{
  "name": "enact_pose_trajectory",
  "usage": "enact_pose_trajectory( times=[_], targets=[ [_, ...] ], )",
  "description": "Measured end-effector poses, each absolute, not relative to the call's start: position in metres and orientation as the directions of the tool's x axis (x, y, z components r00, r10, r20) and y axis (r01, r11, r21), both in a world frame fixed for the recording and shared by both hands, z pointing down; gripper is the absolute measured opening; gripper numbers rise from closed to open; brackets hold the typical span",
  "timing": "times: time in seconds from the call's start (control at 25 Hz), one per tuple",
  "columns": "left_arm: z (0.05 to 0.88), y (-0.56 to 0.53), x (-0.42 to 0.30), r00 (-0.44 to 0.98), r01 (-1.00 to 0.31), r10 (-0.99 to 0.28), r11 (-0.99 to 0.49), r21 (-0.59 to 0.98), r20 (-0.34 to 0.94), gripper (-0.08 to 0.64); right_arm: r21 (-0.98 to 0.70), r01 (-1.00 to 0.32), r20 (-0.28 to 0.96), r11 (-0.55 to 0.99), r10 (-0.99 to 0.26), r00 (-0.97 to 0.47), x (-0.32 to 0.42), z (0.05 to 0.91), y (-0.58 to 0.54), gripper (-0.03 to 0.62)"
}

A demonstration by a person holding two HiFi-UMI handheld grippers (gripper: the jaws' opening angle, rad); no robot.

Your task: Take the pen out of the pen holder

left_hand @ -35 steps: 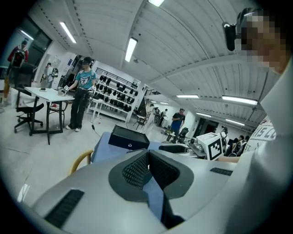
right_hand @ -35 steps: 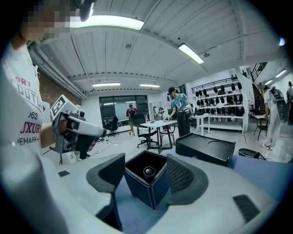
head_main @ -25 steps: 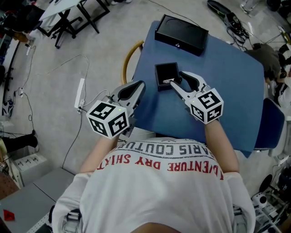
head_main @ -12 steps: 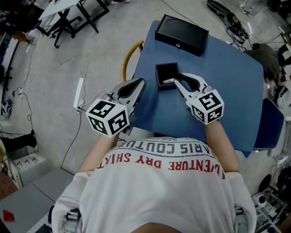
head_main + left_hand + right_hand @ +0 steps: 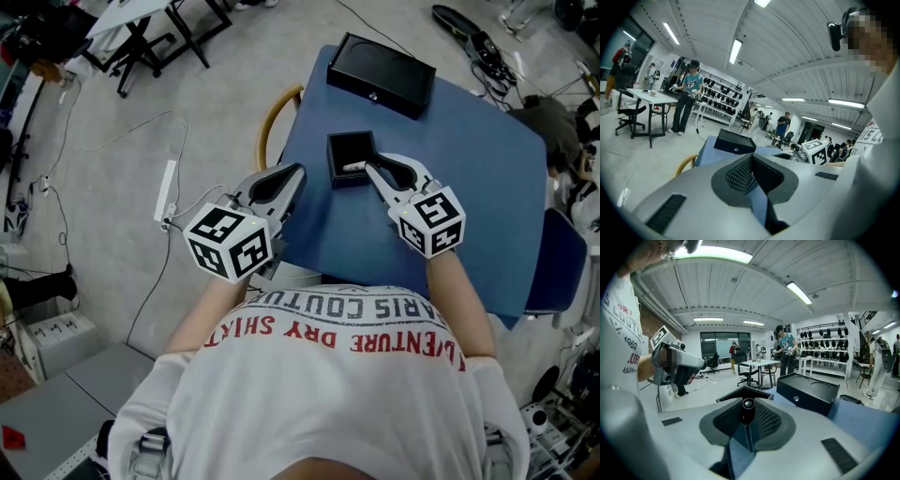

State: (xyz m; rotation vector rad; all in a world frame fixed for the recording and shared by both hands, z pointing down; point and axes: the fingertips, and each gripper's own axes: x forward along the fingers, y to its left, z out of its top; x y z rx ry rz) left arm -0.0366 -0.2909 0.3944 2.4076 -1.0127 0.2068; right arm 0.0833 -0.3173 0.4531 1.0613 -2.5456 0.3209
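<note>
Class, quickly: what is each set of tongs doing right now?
Left tongs: closed, empty.
Right tongs: have just been closing, now gripping the pen.

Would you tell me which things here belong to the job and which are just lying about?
In the job: pen, holder, right gripper, its jaws just closing on the pen.
Lying about: black box, left gripper.

Black pen holder (image 5: 349, 138), blue table (image 5: 473, 173) — grey floor (image 5: 211, 103)
</note>
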Motion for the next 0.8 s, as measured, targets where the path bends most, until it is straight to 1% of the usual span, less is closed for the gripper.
enact_pose_trajectory(
  times=[0.4, 0.8],
  targets=[
    [0.388, -0.28, -0.047, 0.708, -0.703, -0.631, -0.589, 0.398, 0.317, 0.031, -0.047, -0.737, 0.396, 0.674, -0.665, -0.633, 0.081, 0.444, -0.316, 0.08],
    [0.378, -0.26, -0.053, 0.717, -0.694, -0.631, -0.607, 0.387, 0.296, 0.031, -0.008, -0.766, 0.334, 0.643, -0.72, -0.608, 0.084, 0.409, -0.306, 0.08]
  ],
)
